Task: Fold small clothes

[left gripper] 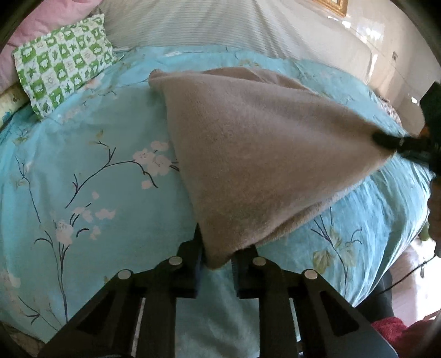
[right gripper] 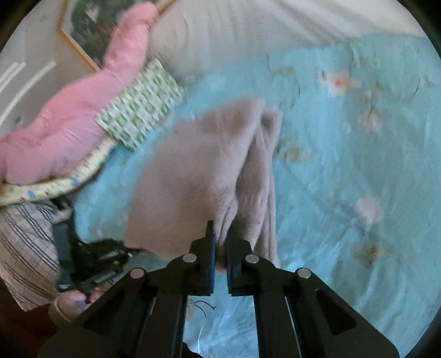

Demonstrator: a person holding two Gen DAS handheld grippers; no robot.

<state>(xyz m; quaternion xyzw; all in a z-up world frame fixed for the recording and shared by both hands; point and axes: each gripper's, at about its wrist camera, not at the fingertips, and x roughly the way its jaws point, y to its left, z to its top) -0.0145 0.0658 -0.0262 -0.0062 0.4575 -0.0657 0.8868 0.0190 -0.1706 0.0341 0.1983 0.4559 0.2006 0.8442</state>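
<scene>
A beige fleece garment [left gripper: 261,154] is held up over the blue floral bedspread [left gripper: 82,170], its far end still resting on the bed. My left gripper [left gripper: 217,256] is shut on the garment's near corner. My right gripper shows at the right edge of the left wrist view [left gripper: 386,141], pinching another corner. In the right wrist view the right gripper [right gripper: 220,247] is shut on a bunched edge of the garment [right gripper: 198,165], and the left gripper [right gripper: 110,261] shows at lower left, held by a hand. That view is motion-blurred.
A green-and-white patterned pillow [left gripper: 63,63] and pink bedding [right gripper: 69,110] lie at the head of the bed. A white striped cover [left gripper: 193,24] lies behind. A framed picture [right gripper: 82,30] hangs on the wall. A red cloth [left gripper: 394,330] lies at lower right.
</scene>
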